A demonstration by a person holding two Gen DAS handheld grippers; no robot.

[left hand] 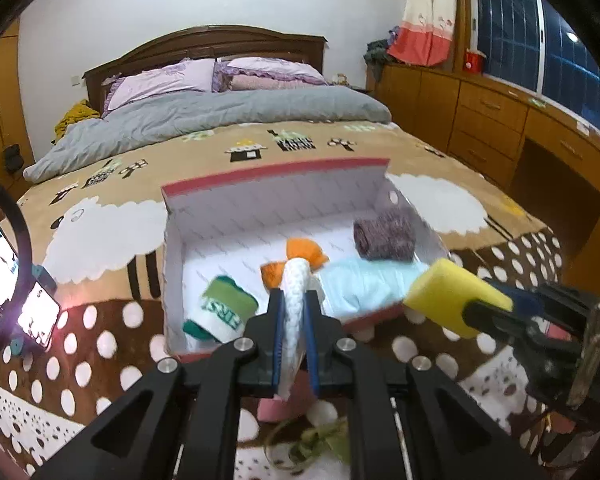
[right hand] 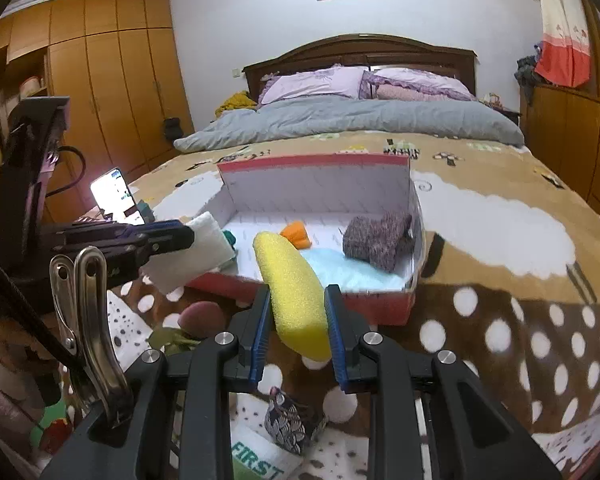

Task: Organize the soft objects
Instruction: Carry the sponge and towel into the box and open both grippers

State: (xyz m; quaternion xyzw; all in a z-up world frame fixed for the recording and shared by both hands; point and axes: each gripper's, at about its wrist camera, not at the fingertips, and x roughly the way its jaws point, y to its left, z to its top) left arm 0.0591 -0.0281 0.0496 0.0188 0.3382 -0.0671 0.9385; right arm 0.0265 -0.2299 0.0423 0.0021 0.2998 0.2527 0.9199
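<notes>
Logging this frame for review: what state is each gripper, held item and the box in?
left gripper: shut on white pad
right gripper: shut on yellow sponge
box: open, lid standing upright at the back
purple sock roll: rolled, inside box
green-white sock: folded, inside box

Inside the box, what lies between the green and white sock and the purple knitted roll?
In the left wrist view, an orange cloth and a light blue cloth lie between the green and white sock and the purple knitted roll.
</notes>
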